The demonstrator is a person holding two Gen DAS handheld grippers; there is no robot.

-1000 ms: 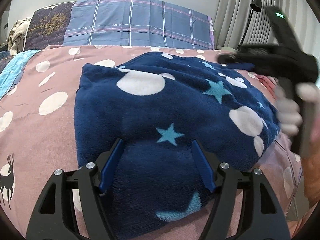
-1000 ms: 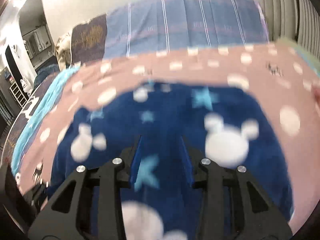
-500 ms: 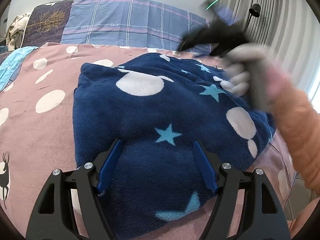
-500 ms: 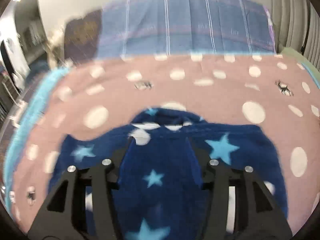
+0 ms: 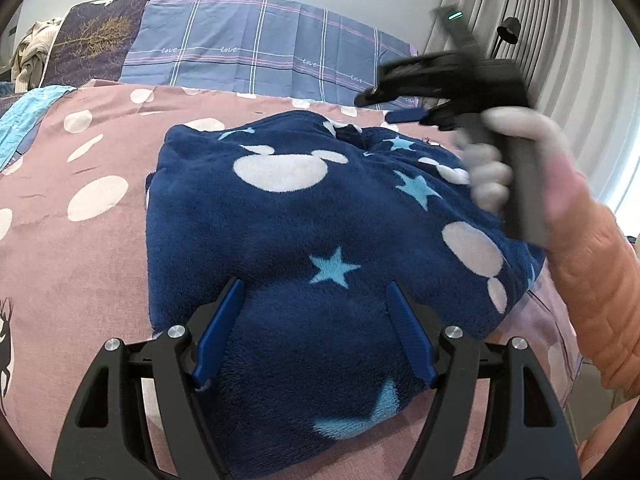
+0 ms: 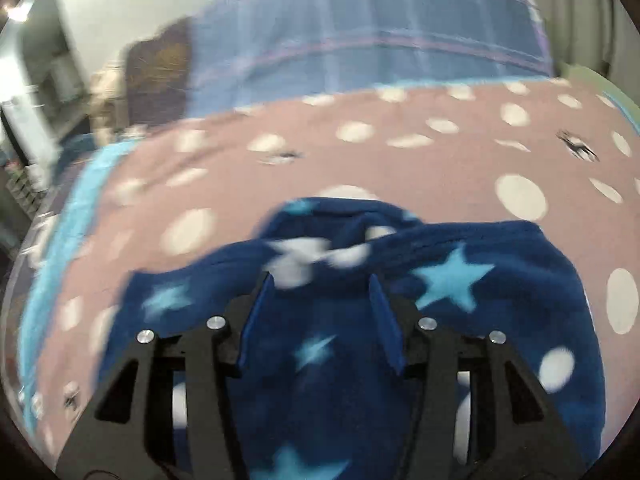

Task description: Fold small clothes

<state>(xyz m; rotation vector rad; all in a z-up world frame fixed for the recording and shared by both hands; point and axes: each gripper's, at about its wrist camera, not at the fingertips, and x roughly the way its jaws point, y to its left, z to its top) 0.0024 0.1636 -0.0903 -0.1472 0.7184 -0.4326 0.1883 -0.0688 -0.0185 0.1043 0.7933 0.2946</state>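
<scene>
A navy fleece garment (image 5: pixel 304 208) with light-blue stars and white mouse-head shapes lies in a rough folded block on the pink spotted bedspread (image 5: pixel 80 240). My left gripper (image 5: pixel 314 283) is open, its blue pads standing wide on either side of the garment's near edge without pinching it. In the left wrist view my right gripper (image 5: pixel 374 109), held by a hand (image 5: pixel 500 160), hovers open above the garment's far right part. The blurred right wrist view shows that gripper (image 6: pixel 322 276) over the garment (image 6: pixel 460 320) near a rumpled far edge, nothing held.
A plaid pillow (image 5: pixel 248 52) and a dark pillow with a gold tree (image 5: pixel 92 36) stand at the bed's head. A light-blue blanket (image 5: pixel 20 120) lies at the left edge. Curtains (image 5: pixel 560 40) hang at the right. An orange sleeve (image 5: pixel 592 280) crosses the right side.
My right gripper has swept across the garment to its far edge, and its jaws have widened. The left gripper has stayed put and open.
</scene>
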